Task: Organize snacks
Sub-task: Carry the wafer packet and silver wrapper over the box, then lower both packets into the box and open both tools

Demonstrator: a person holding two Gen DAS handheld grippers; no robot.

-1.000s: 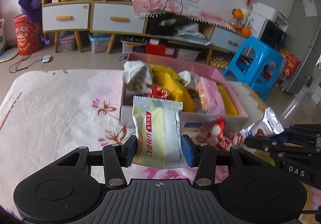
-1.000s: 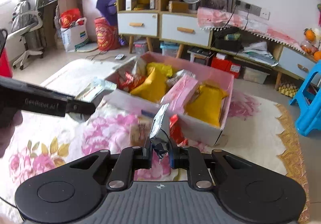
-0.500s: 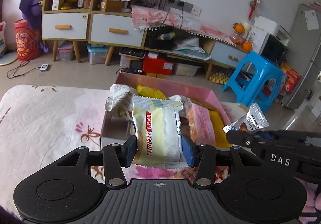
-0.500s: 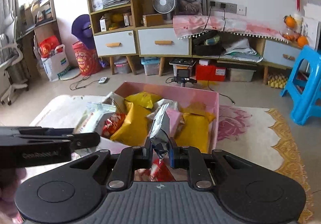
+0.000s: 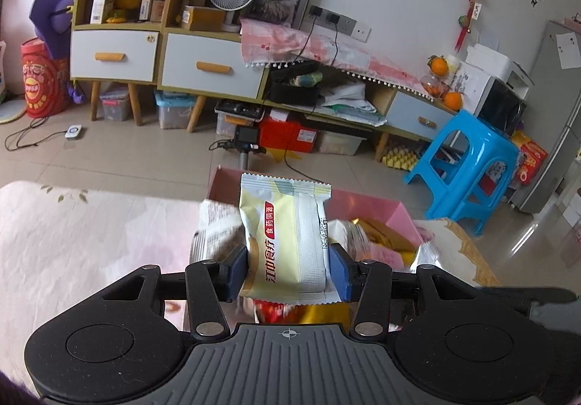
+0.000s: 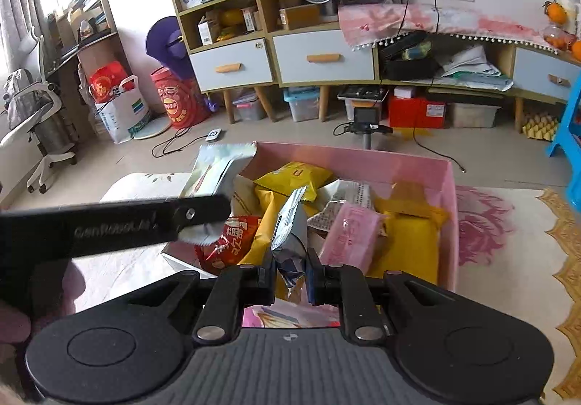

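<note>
While both grippers clamp packets above the pink box (image 6: 448,209), the yellow packet (image 5: 287,241) and silver packet (image 6: 290,234) stand upright.

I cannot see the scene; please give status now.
Left gripper shut on pale yellow packet. Right gripper shut on silver packet. Both over pink box. Nothing blocking.

The pink cardboard box (image 6: 448,223) sits on the floral-patterned bedspread (image 6: 508,259), packed with snack packets. Inside, the pink plastic packet (image 6: 348,238) lies right of the red foil packet (image 6: 232,241). The wooden cabinet with white drawers (image 6: 276,56) stands far behind.

pale yellow packet (image 5: 287,241) upright over pink box (image 6: 450,223) (seemingly full).
</note>
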